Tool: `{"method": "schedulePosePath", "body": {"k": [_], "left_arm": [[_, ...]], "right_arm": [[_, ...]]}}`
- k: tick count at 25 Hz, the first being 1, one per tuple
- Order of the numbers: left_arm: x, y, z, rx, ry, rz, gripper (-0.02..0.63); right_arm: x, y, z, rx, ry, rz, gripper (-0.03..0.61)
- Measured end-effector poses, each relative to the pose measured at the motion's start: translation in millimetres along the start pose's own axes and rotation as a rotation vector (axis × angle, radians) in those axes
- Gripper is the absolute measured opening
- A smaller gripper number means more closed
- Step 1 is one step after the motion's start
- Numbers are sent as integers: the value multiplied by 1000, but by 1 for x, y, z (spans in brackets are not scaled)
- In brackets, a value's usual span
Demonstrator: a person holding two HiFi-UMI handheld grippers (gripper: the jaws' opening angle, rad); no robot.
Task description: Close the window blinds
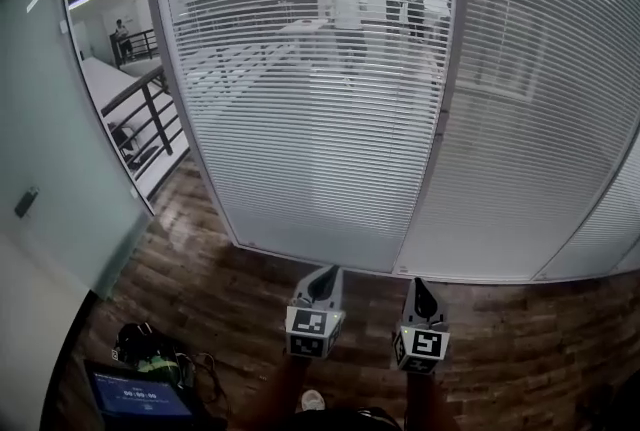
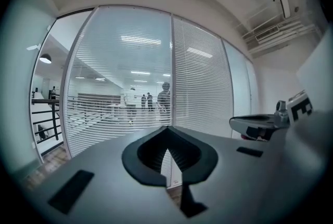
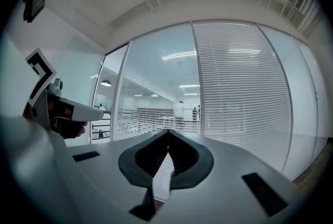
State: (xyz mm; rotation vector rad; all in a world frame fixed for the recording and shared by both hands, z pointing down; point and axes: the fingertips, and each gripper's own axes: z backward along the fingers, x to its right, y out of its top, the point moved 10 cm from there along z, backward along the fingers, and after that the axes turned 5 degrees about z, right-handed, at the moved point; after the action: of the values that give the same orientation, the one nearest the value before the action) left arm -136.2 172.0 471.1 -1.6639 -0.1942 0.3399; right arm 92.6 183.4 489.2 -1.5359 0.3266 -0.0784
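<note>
White slatted window blinds hang behind a glass wall ahead of me. The left panel's blinds (image 1: 310, 109) have their slats tilted open, and the room beyond shows through them. The right panel's blinds (image 1: 545, 109) look denser and let less through. A grey upright post (image 1: 447, 99) divides the two panels. My left gripper (image 1: 326, 273) and right gripper (image 1: 418, 283) are held level side by side, pointing at the glass from a short way back. Both are shut with nothing between their jaws. The tips of the left gripper (image 2: 167, 129) and the right gripper (image 3: 167, 132) meet.
A laptop (image 1: 140, 395) and a bundle of cables (image 1: 150, 345) lie on the wooden floor (image 1: 520, 339) at the lower left. A pale wall (image 1: 50, 139) stands at the left. Beyond the glass are a black railing (image 1: 150, 114) and several people (image 1: 350, 9).
</note>
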Motion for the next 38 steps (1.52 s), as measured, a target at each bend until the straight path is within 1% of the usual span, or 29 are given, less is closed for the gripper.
{"method": "schedulePosePath", "body": {"k": [2, 6, 12, 18, 20, 22, 25, 28, 30, 32, 34, 38], "left_arm": [[-1, -3, 3, -5, -1, -5, -7], [-10, -8, 6, -36, 23, -10, -8], [-21, -12, 2, -31, 27, -7, -7], [-28, -13, 0, -48, 35, -1, -6], [-35, -15, -4, -48, 40, -16, -6], [-42, -13, -9, -55, 36, -25, -8], [-49, -11, -15, -31, 19, -18, -6], [-57, -7, -18, -57, -5, -8, -8], [-66, -5, -19, -64, 2, -25, -8], [-74, -3, -21, -50, 5, -34, -8], [-80, -5, -23, -44, 6, -52, -7], [-86, -11, -34, -63, -2, -48, -8]], "right_arm": [[-4, -3, 0, -7, 11, 6, 3], [-13, -8, -8, -3, 24, 9, 3], [-17, -17, -21, -27, 30, 4, 3], [-21, -9, -30, -32, 28, 21, 3], [-23, -15, -37, -43, 22, 9, 3], [-25, -17, -45, -44, 15, 4, 2], [-29, -16, -56, -45, 7, 1, 3], [-37, -8, -66, -43, -5, -8, 3], [-43, -8, -73, -41, -7, -12, 3], [-48, -15, -78, -38, -5, -17, 3], [-51, -14, -81, -34, -12, -23, 3], [-49, -19, -89, -39, -23, -21, 3]]}}
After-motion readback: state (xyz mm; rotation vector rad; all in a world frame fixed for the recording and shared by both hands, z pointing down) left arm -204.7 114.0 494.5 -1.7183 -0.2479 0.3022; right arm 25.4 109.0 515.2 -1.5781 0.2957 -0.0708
